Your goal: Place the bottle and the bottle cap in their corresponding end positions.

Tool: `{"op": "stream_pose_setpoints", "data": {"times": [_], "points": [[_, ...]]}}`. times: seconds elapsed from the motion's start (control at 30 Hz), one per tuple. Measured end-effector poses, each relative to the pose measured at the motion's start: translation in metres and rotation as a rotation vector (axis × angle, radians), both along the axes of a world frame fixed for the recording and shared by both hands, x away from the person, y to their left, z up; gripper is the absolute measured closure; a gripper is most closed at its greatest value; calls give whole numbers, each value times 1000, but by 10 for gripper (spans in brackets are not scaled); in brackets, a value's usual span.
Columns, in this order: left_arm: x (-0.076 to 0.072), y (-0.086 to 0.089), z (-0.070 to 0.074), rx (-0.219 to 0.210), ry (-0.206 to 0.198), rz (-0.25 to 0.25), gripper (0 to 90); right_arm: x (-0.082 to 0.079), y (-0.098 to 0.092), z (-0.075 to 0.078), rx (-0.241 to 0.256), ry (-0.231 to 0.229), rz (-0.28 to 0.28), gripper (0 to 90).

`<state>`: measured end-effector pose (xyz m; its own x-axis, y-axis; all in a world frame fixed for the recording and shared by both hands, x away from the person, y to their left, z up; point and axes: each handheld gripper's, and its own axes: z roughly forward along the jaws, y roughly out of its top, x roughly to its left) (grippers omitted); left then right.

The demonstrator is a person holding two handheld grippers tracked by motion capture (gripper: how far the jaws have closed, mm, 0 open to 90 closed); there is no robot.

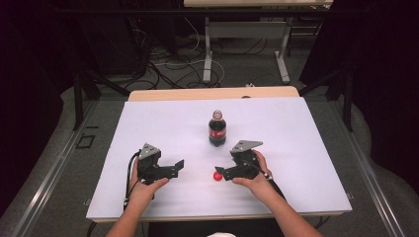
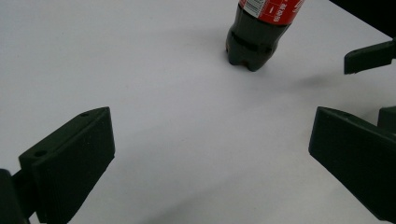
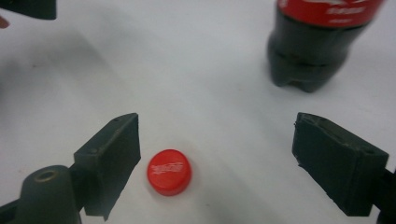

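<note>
Beyond both tools' views, bottle (image 3: 314, 46) top is cut off.

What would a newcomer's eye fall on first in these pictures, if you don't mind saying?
Probably the dark cola bottle with its red label, standing upright near the middle of the white table. Next, the small red cap lying flat on the table in front of it, between the open jaws of the right gripper and nearer one of them. The left gripper is open too, holding nothing.

A white-covered table (image 1: 296, 148) carries a cola bottle (image 1: 217, 129) and red cap (image 1: 216, 176).
</note>
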<state>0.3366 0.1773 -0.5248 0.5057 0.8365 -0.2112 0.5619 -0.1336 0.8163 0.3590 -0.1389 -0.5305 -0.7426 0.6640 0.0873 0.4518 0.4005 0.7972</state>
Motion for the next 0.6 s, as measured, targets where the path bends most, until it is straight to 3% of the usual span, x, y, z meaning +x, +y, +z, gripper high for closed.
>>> {"op": "stream_pose_setpoints", "data": {"times": [0.27,0.37,0.6], "points": [[2,3,-1,-3,1,20,7,2,-39,7,37,-7,-147,97],[2,4,-1,-2,9,24,7,3,-54,5,43,19,-207,3],[4,6,-2,-4,8,40,7,7,-87,-1,57,23,-316,0]]}}
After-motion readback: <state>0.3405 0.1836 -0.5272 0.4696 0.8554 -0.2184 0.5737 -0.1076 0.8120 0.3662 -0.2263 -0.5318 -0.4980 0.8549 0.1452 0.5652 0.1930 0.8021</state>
